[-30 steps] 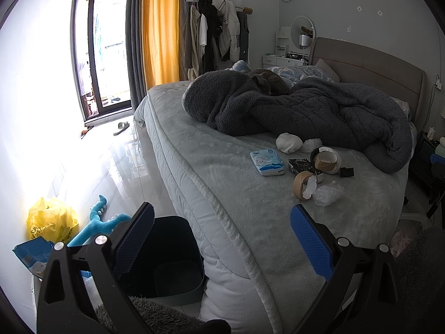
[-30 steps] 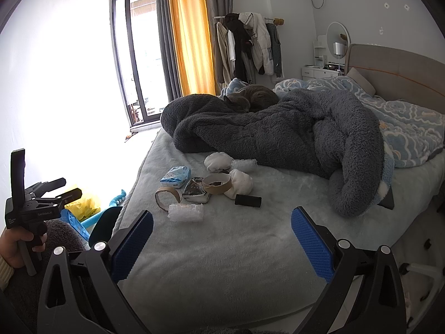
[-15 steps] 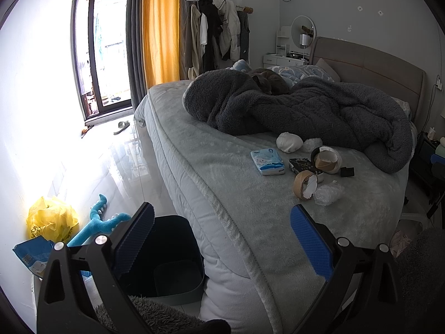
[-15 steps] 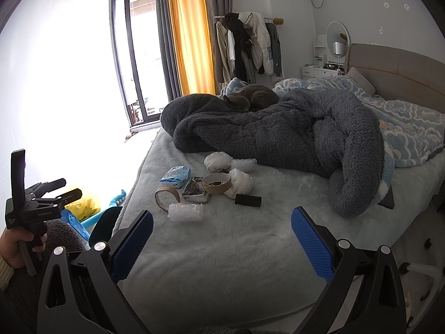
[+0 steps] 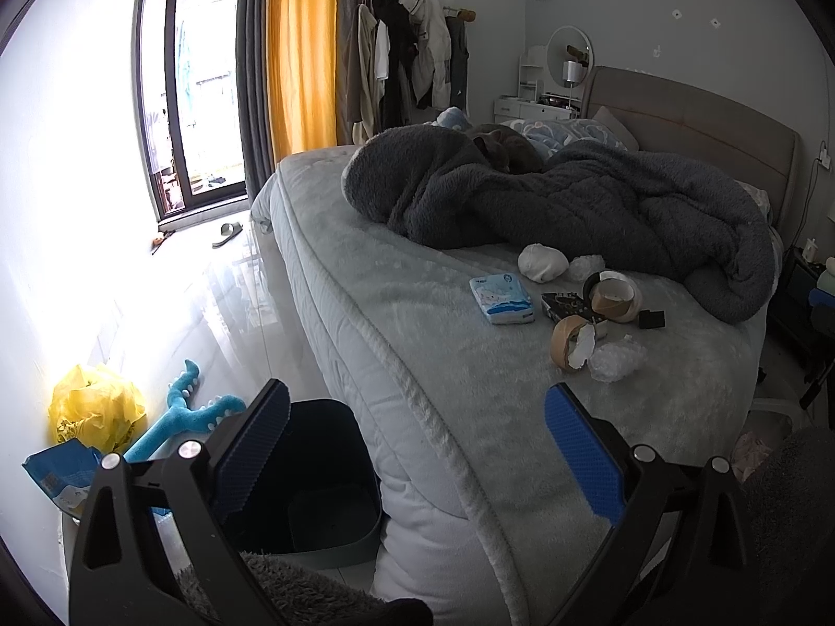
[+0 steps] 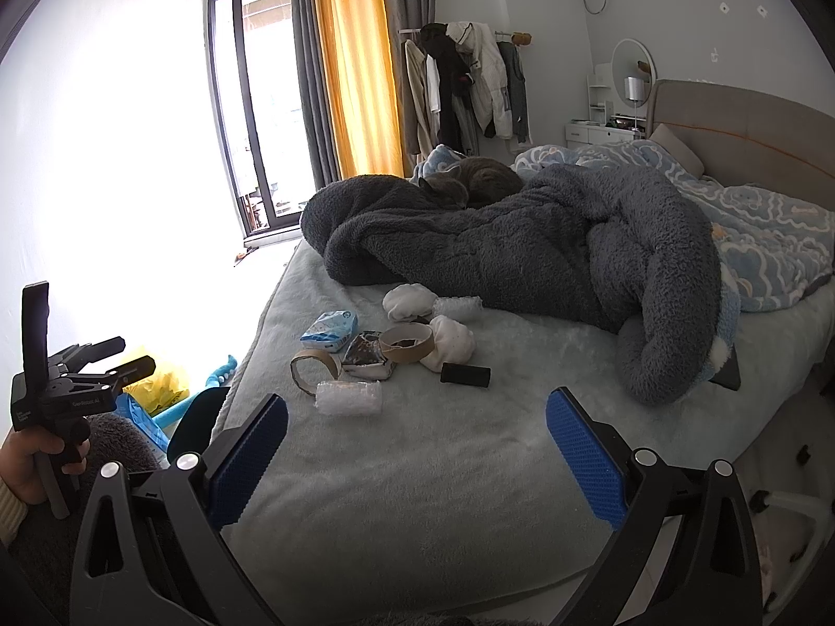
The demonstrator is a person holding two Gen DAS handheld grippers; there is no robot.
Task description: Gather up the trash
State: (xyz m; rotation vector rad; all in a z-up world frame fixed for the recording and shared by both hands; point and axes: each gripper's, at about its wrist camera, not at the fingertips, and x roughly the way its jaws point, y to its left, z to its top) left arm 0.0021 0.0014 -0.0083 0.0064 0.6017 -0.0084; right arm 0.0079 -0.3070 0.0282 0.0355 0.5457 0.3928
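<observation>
Trash lies in a cluster on the grey bed (image 6: 417, 469): a clear plastic wad (image 6: 348, 397) (image 5: 613, 360), two cardboard tape rings (image 6: 313, 368) (image 6: 406, 342), a foil wrapper (image 6: 368, 357), white crumpled paper balls (image 6: 409, 301) (image 5: 543, 262), a blue tissue pack (image 6: 330, 330) (image 5: 501, 297) and a small black box (image 6: 464, 374). My right gripper (image 6: 415, 456) is open and empty, well short of the cluster. My left gripper (image 5: 417, 448) is open and empty above the bed's edge, over a dark bin (image 5: 313, 474) on the floor.
A grey fleece blanket (image 6: 522, 250) with a grey cat (image 6: 469, 182) on it covers the bed's far half. On the floor lie a yellow bag (image 5: 94, 407), a blue toy (image 5: 182, 417) and a blue pack (image 5: 57, 474). A window is at the left.
</observation>
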